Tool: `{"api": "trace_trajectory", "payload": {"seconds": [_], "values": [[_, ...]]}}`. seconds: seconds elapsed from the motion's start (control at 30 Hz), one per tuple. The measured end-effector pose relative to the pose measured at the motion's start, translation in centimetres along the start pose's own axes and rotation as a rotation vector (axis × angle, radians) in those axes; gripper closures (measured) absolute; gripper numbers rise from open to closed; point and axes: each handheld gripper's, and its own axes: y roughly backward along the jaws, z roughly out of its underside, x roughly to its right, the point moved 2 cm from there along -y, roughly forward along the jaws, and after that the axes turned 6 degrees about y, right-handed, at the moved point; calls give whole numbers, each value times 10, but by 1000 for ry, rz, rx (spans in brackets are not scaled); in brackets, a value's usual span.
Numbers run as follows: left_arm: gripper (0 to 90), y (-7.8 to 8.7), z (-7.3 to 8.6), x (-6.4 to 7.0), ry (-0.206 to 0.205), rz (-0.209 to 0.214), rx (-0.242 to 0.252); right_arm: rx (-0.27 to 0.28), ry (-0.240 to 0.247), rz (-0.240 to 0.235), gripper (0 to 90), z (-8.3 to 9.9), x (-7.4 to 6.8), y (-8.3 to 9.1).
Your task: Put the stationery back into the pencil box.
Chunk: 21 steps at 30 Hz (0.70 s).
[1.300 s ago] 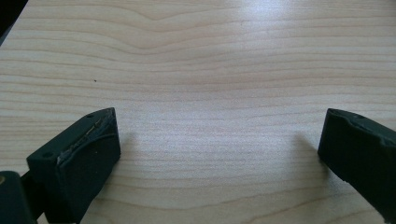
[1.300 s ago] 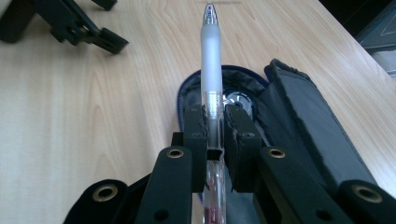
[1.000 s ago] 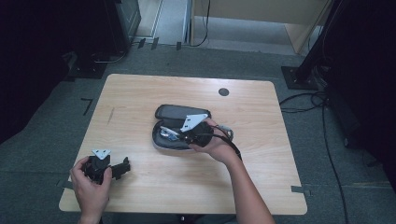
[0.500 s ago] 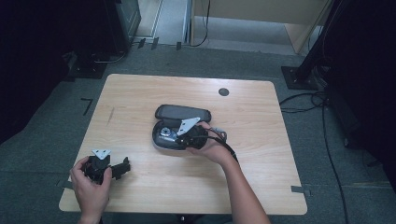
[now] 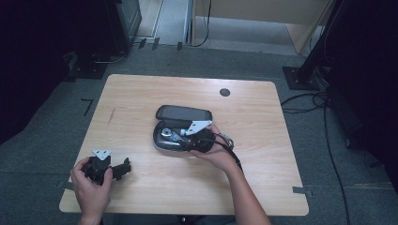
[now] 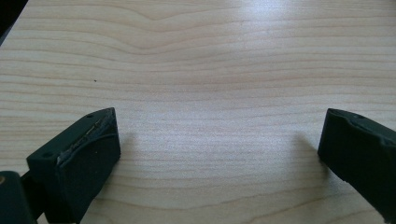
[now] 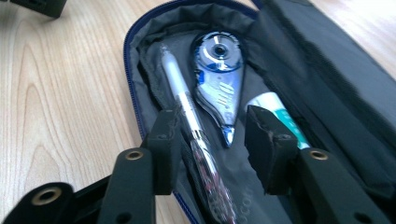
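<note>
The pencil case [image 5: 180, 123] is found open near the middle of the worktop [image 5: 263, 159], its lid folded back toward the far edge. In the right gripper view its grey lining [image 7: 154, 60] is seen to hold three items side by side: a silver pen [image 7: 184, 105] along one side, a blue and clear correction-tape dispenser [image 7: 218, 77] just beside it, and a white and teal tube [image 7: 275, 109] beside that, partly hidden behind one jaw. The right claw [image 5: 187, 136] is held by the right hand [image 5: 213, 152] over the open case; in its own view the right claw [image 7: 212, 140] is set partly open, the pen passing between the jaws near the left one and the pointed tip of the dispenser lying in the gap. No contact between jaws and contents can be confirmed. The left claw [image 5: 123, 168] is held in the left hand [image 5: 91, 185] at the near left corner of the worktop, well apart from the case; in its own view the left claw [image 6: 219, 144] is spread wide over bare wood, with nothing between the jaws.
</note>
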Motion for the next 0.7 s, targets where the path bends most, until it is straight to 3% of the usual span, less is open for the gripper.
{"api": "trace_trajectory", "payload": {"seconds": [0.7], "values": [[0,0,0,0,0,1,1,120,-216,183,169,28,11,61]]}}
